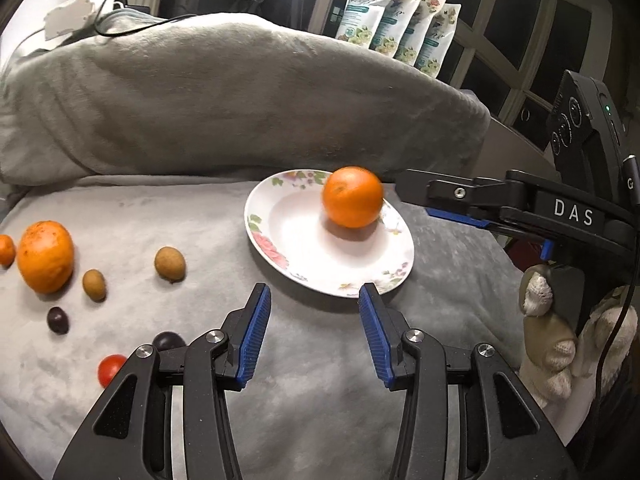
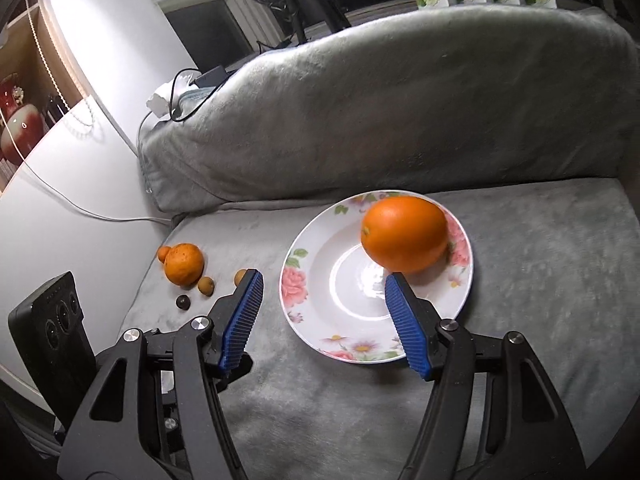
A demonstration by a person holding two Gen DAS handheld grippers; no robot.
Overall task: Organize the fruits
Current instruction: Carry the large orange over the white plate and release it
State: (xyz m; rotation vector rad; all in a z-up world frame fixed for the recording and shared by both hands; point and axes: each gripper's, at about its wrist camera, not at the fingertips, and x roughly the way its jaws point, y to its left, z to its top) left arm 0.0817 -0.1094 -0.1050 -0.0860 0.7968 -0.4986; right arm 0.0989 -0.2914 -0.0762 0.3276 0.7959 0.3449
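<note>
Left gripper [image 1: 314, 334] and right gripper [image 2: 324, 322] both stood parted and empty. Beyond them, mid-frame, a smooth, round orange [image 2: 405, 233] sat on the floral plate [image 2: 304, 284]. Smaller fruits [image 1: 45, 256] lay at left on grey blanket [image 1: 160, 216].

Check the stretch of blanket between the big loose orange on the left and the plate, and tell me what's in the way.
Two small brown fruits lie on the grey blanket between the loose orange and the plate. They are low, so a lifted carry should clear them. The plate already holds one orange, but its near side is bare.
</note>
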